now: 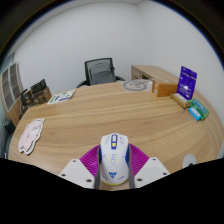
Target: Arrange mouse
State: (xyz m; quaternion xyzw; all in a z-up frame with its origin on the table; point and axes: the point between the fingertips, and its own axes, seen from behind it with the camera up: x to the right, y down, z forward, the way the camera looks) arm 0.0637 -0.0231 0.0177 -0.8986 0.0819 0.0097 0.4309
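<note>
One white computer mouse (114, 157) with blue accents was seen between the two fingers of the gripper (114, 170), resting on the round wooden table (110, 115) at its near edge. The purple pads (91, 159) were pressed against both flanks of the mouse, so the claw was judged to be narrowed onto it and holding it. The mouse was judged light, rigid and smooth-shelled, hence somewhat slippery; the side walls near its middle were considered the best place for a hold. Farther off, a patterned mouse mat (31, 134) lay to the left, a teal object (197, 111) to the right. Beyond the table, an office chair (101, 70) and a wooden cabinet (158, 76) bearing a purple box (187, 79) were recorded.
</note>
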